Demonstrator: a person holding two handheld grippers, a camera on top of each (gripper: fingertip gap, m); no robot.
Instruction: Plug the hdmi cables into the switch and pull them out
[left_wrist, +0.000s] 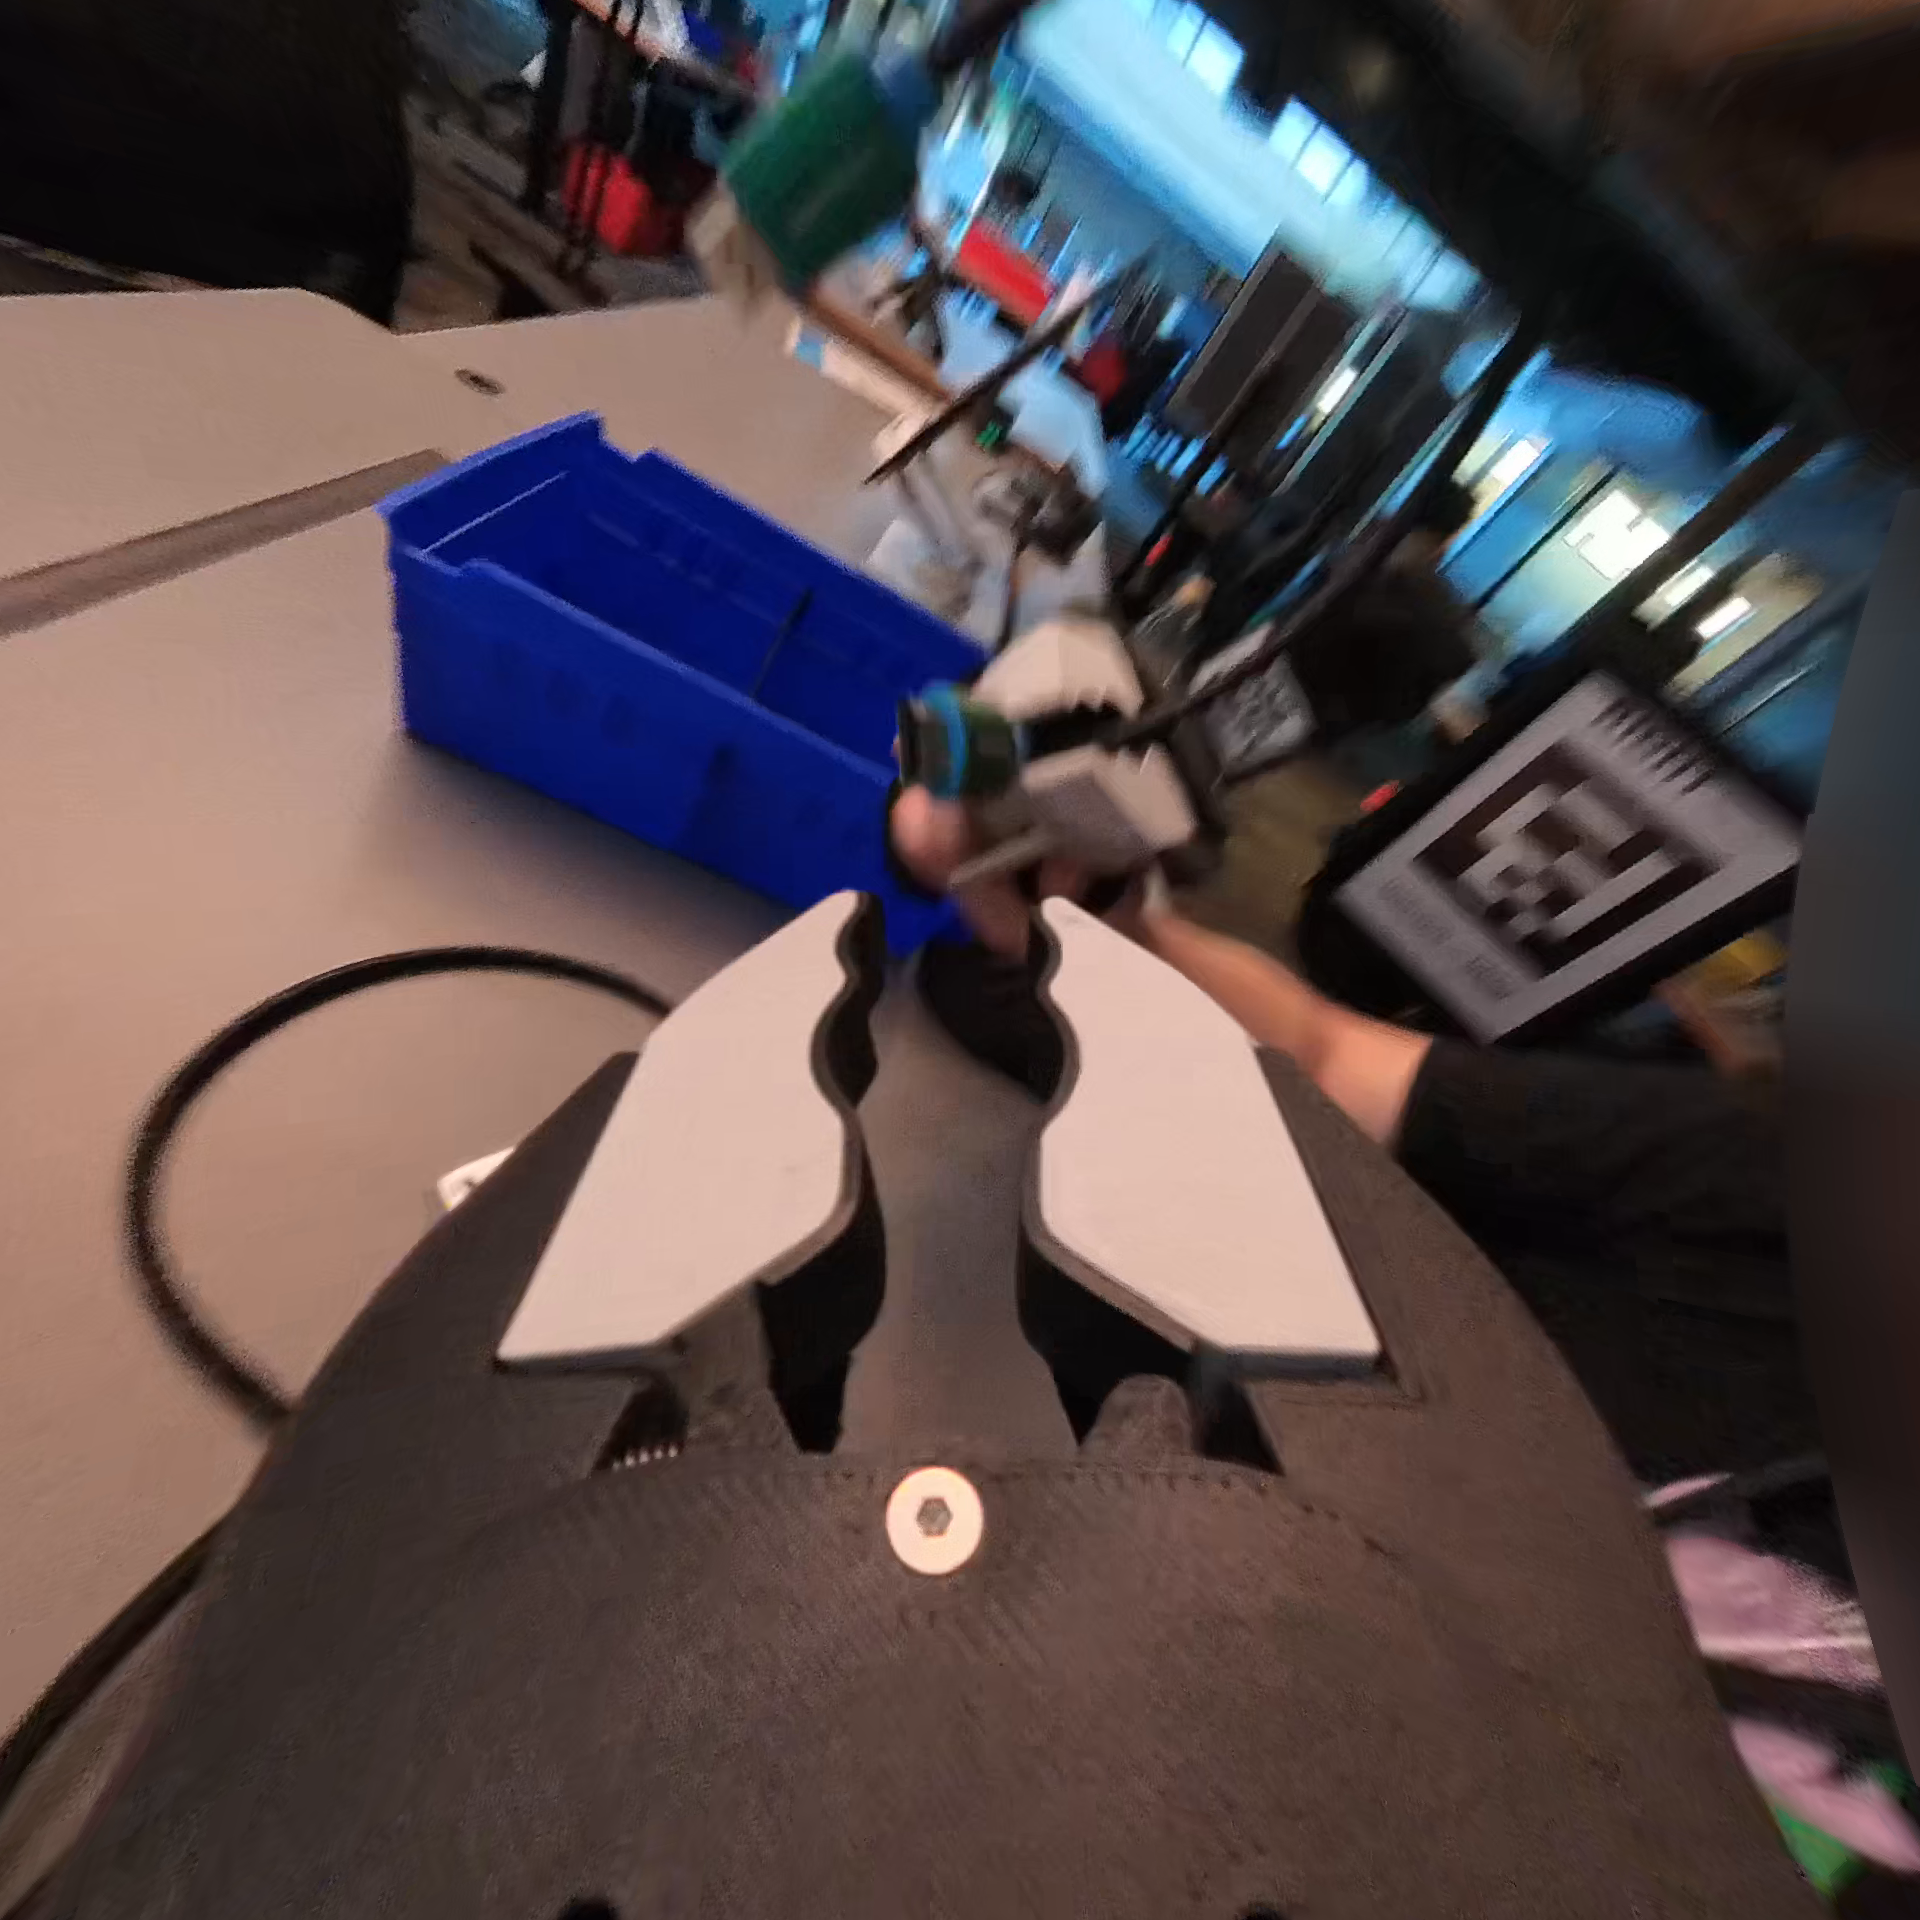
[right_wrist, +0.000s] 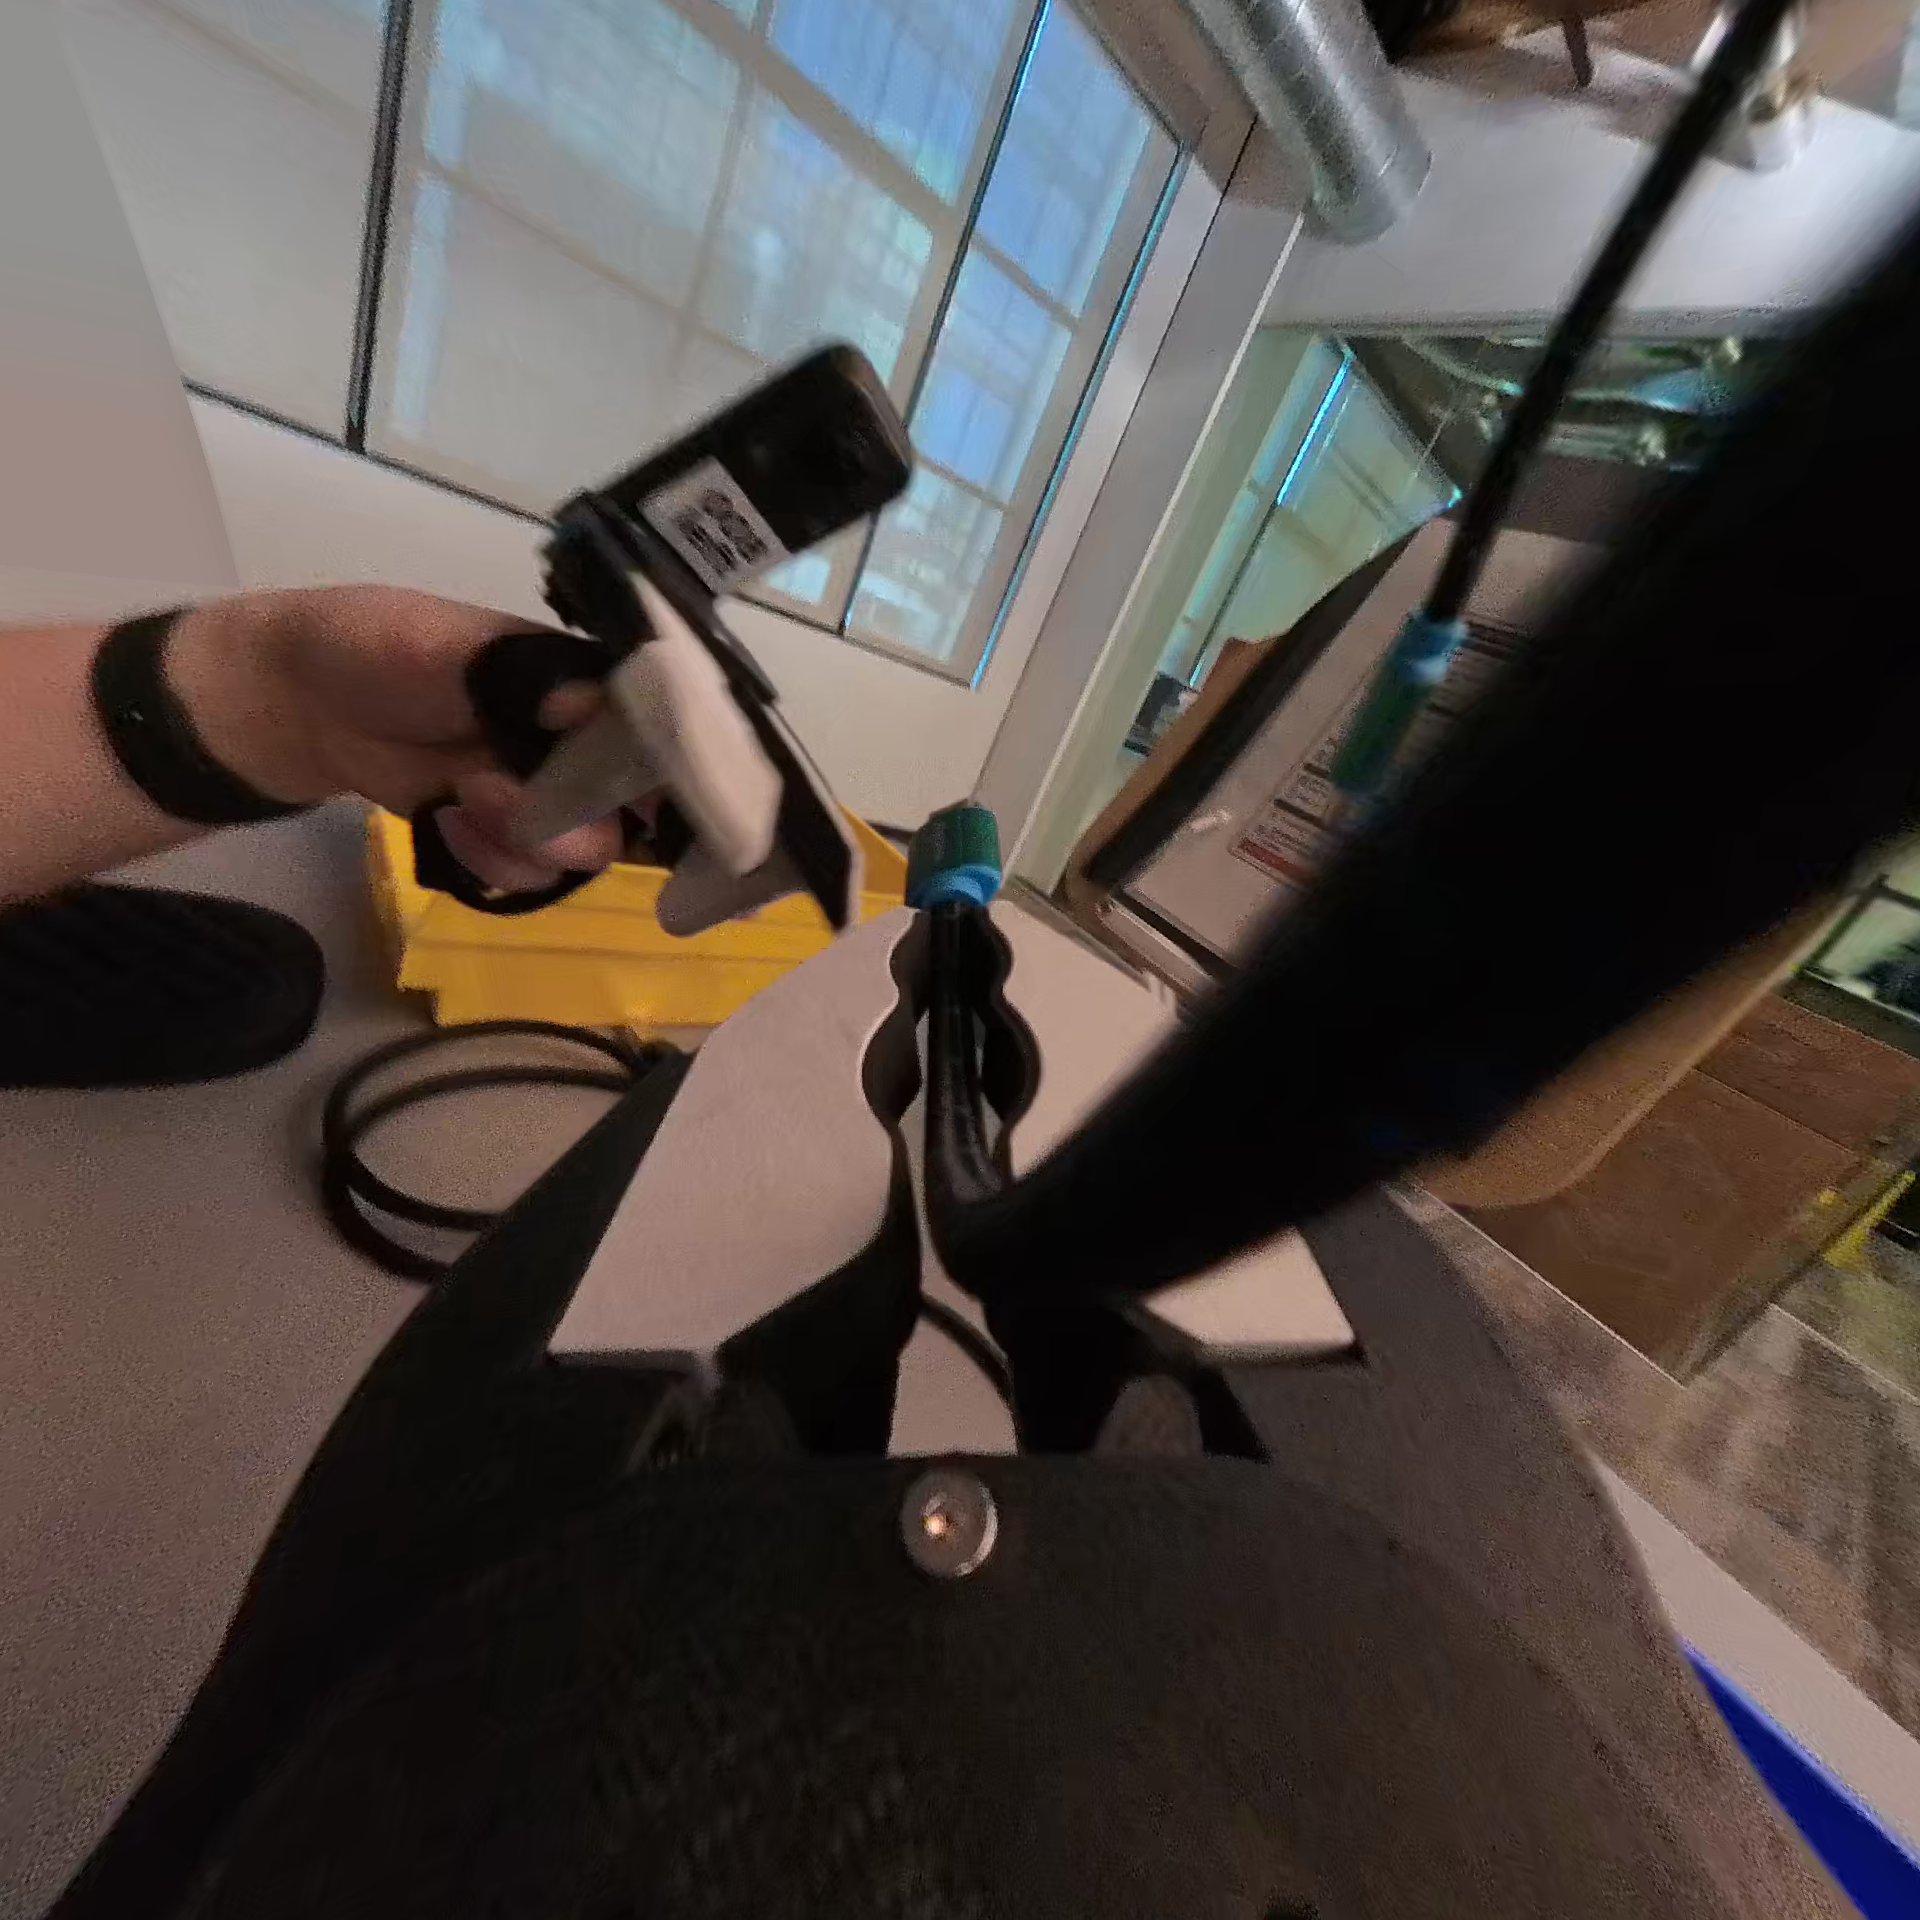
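My right gripper (right_wrist: 951, 935) is shut on a black HDMI cable end with a green and blue cap (right_wrist: 954, 847), held in the air above the table. The cable (right_wrist: 1558, 831) runs up and right, close to the camera and blurred. A second green and blue capped end (right_wrist: 1397, 691) hangs on it. My left gripper (left_wrist: 956, 914) is open, raised over the grey table (left_wrist: 260, 831), with nothing clearly between its fingers. In the left wrist view the right gripper (left_wrist: 997, 743) shows ahead with the capped plug (left_wrist: 951, 748). No switch is clearly visible.
A blue bin (left_wrist: 644, 665) stands on the table ahead of the left gripper. A yellow bin (right_wrist: 582, 956) stands behind a coiled black cable (right_wrist: 457, 1132). A black cable loop (left_wrist: 197, 1122) lies at the left. A dark ribbed object (right_wrist: 145, 987) sits at the left edge.
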